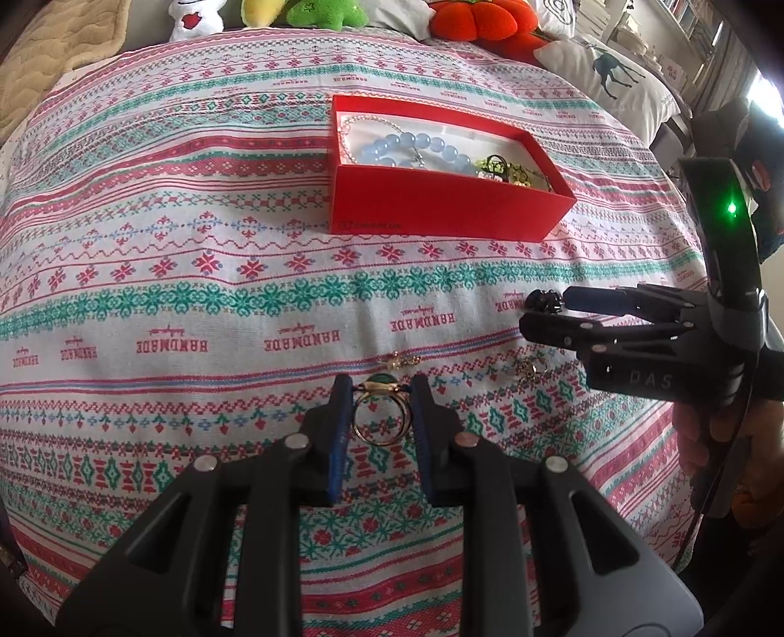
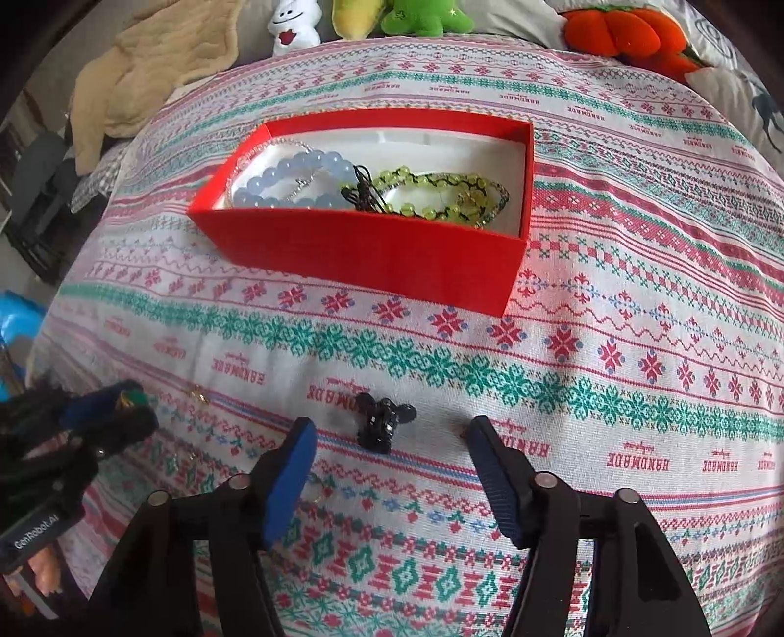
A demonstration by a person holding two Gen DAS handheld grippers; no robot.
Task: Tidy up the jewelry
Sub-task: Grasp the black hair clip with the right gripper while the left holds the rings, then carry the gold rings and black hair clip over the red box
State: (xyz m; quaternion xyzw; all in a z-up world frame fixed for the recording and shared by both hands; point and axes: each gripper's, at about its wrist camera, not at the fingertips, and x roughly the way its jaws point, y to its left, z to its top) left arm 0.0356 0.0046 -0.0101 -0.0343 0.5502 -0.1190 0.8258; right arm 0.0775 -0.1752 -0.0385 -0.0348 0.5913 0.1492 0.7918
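A gold ring with a green stone (image 1: 378,415) hangs just above the patterned cloth, with my left gripper (image 1: 381,392) shut on it. That gripper (image 2: 117,404) also shows at the left edge of the right wrist view. A small black jewelled piece (image 2: 383,421) lies on the cloth between the fingers of my right gripper (image 2: 392,433), which is open, its pads clear of the piece on both sides. From the left wrist view the right gripper (image 1: 545,313) reaches in from the right around the black piece (image 1: 543,300). The red box (image 2: 362,255) beyond holds a blue bead bracelet (image 2: 274,183), a green bead bracelet (image 2: 431,193) and a thin chain.
Two small gold pieces (image 1: 403,361) (image 1: 529,368) lie loose on the cloth near my grippers. Plush toys (image 2: 421,17), an orange pumpkin cushion (image 2: 622,34) and a deer-print pillow (image 1: 612,73) line the far edge. A beige blanket (image 2: 147,78) lies at the back left.
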